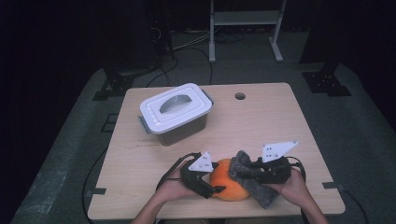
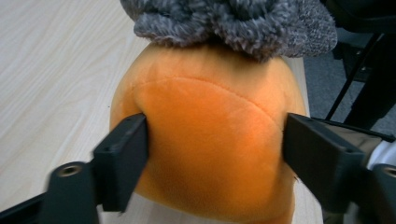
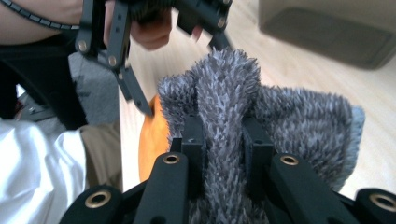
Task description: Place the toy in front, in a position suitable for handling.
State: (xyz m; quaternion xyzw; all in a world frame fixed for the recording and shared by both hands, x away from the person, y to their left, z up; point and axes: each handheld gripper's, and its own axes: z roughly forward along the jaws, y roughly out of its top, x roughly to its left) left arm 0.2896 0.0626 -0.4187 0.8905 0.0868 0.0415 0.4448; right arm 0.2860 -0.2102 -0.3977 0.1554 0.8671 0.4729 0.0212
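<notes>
My left gripper jaws clamp the orange plush steady while my right gripper jaws pinch the grey cloth over it.

One orange plush, one grey cloth, one lidded box

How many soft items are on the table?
2: an orange plush at the near edge between the left gripper's fingers, and a grey cloth against its right side, pinched by the right gripper.
</notes>
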